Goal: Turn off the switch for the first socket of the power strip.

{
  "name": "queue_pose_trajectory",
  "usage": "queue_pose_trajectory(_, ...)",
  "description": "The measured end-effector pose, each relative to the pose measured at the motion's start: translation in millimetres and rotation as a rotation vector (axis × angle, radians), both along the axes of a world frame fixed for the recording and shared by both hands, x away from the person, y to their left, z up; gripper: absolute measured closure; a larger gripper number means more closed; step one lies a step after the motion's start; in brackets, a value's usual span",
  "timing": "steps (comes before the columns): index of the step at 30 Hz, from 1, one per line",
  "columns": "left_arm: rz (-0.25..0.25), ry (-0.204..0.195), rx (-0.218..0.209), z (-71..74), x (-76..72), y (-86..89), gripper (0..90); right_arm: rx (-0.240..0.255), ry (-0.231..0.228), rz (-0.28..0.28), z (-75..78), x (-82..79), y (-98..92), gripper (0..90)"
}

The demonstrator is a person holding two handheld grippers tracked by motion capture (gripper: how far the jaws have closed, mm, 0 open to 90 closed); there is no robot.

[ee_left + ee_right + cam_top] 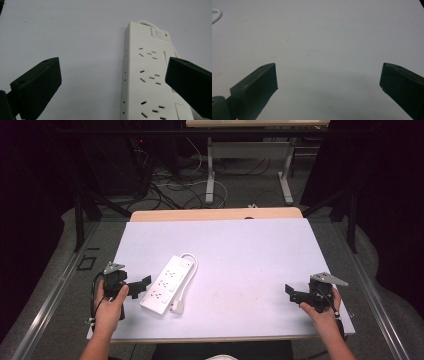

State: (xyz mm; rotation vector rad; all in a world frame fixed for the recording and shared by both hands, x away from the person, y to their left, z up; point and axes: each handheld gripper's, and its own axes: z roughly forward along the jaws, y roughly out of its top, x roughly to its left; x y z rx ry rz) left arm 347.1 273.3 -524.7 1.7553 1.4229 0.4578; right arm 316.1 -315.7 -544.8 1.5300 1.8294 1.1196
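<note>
High view: a white power strip [167, 283] lies on a table [250, 250] between 2 empty, wide-open grippers.
The left gripper [141, 285], just beside it, might nudge it and snag its looped cord [186, 282]; the right gripper [292, 292] sits well apart.

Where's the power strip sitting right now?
In the high view the power strip lies diagonally on the white table, left of centre, just right of the open left gripper.

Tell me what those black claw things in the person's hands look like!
Each hand holds a black gripper. The left gripper and the right gripper each have two chunky, blocky black jaws with small screw holes. Each carries a grey three-cornered plate on top, and a dark cable loops by the left one. The person's forearms look bare, with no sleeves showing.
</note>
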Motion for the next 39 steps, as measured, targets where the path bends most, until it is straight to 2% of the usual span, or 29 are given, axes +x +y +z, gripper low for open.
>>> queue_pose_trajectory(2,0.014,-0.013,-0.010,-3.1,-0.6,1.8,0.4,-0.004,0.001,0.006,-1.1,0.6,-0.4,0.7)
queue_pose_trajectory(11,0.017,-0.029,0.007,-10.2,-4.4,11.8,0.7,-0.007,0.013,0.007,-0.7,0.7,-0.4,0.6)
queue_pose_trajectory(16,0.026,-0.040,0.005,-15.4,-5.8,15.3,0.7,-0.008,-0.008,0.005,-1.8,1.9,0.3,0.7)
queue_pose_trajectory(21,0.032,-0.038,0.002,-19.7,-5.7,19.0,0.7,-0.003,0.007,0.014,-1.6,2.1,1.1,0.6)
queue_pose_trajectory(39,0.070,-0.025,-0.024,-27.1,-4.1,28.1,0.8,-0.005,0.004,0.014,-2.2,3.2,1.4,0.6)
